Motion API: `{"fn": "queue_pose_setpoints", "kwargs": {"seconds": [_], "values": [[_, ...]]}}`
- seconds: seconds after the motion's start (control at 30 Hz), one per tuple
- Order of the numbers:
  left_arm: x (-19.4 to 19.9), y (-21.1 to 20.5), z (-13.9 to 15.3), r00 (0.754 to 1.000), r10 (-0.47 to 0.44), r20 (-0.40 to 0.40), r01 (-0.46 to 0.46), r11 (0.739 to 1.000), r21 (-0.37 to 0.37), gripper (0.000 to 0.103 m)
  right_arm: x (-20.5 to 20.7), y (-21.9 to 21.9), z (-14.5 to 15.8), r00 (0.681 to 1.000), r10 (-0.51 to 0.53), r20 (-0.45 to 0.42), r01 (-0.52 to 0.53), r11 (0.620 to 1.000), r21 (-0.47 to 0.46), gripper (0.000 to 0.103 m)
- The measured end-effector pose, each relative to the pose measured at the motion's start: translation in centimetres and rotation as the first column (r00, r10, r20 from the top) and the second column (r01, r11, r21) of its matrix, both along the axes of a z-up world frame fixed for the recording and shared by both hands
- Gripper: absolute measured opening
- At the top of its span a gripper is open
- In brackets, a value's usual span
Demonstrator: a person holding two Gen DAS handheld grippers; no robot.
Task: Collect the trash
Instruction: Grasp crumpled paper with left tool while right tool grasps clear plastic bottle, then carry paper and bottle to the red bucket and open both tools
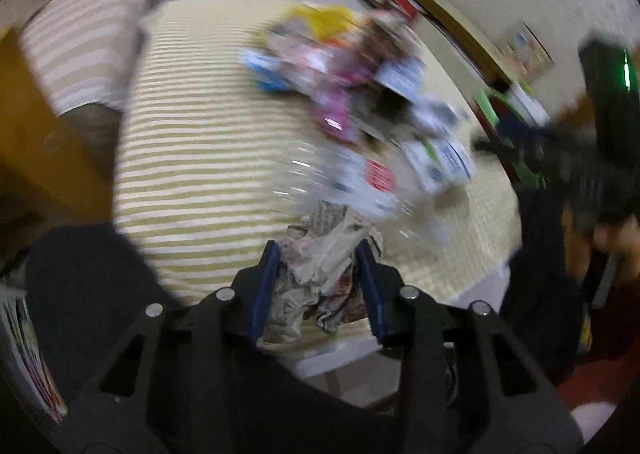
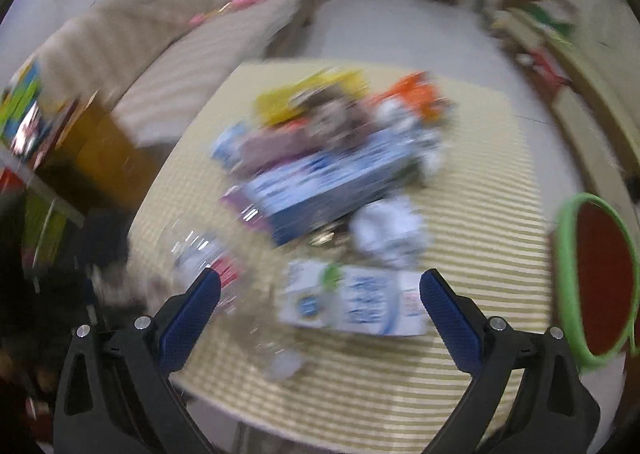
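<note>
Left gripper [image 1: 318, 254] clamps a crumpled newspaper wad [image 1: 324, 270] above the striped table [image 1: 192, 157], right gripper [image 2: 320, 286] gapes wide over the trash pile [image 2: 320, 157] there.

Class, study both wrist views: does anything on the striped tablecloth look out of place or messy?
Yes. A jumbled pile of colourful wrappers and cartons sprawls across the yellow-striped tablecloth, with a clear plastic bottle lying on its side. The left gripper grips a crumpled newspaper ball.
</note>
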State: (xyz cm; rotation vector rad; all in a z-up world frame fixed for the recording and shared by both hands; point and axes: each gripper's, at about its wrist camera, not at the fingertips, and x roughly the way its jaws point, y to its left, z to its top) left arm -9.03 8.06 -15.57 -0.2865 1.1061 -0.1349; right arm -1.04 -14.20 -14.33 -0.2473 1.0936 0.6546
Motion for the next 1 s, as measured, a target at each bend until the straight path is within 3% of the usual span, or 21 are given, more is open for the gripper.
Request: {"fn": "queue_pose_setpoints", "kwargs": {"seconds": [0.2, 0.4, 0.43, 0.47, 0.57, 0.8, 1.0], "values": [[-0.4, 4.3, 1.0, 0.989, 0.142, 0.03, -0.142, 0.99, -0.011, 0.038, -1.0, 5.3, -2.8, 0.979, 0.19, -0.079, -0.191, 0.982, 0.001, 0.081], [-0.6, 4.9, 1.2, 0.983, 0.177, 0.044, -0.176, 0.984, -0.015, 0.039, -0.6, 8.2, -5.7, 0.951, 0.259, -0.168, -0.267, 0.963, -0.032, 0.078], [-0.4, 4.5, 1.1, 0.983, 0.178, 0.047, -0.178, 0.984, -0.013, 0.039, -0.6, 8.4, -6.1, 0.952, 0.256, -0.168, -0.267, 0.963, -0.045, 0.072], [-0.3, 4.3, 1.1, 0.982, 0.18, 0.049, -0.18, 0.984, -0.011, 0.039, -0.6, 8.5, -6.5, 0.954, 0.249, -0.167, -0.26, 0.964, -0.052, 0.062], [-0.1, 4.1, 0.9, 0.98, 0.191, 0.061, -0.191, 0.982, -0.004, 0.039, -0.8, 8.2, -6.7, 0.959, 0.22, -0.177, -0.227, 0.974, -0.018, 0.05], [1.0, 3.7, 1.7, 0.981, 0.179, 0.08, -0.179, 0.984, 0.0, 0.039, -1.5, 5.4, -2.9, 0.976, 0.143, -0.166, -0.121, 0.983, 0.136, 0.048], [3.4, 1.7, 4.7, 0.976, 0.136, 0.168, -0.133, 0.991, -0.027, 0.039, -1.1, -1.2, 1.7, 0.996, -0.053, -0.076, 0.07, 0.968, 0.241, 0.048]]}}
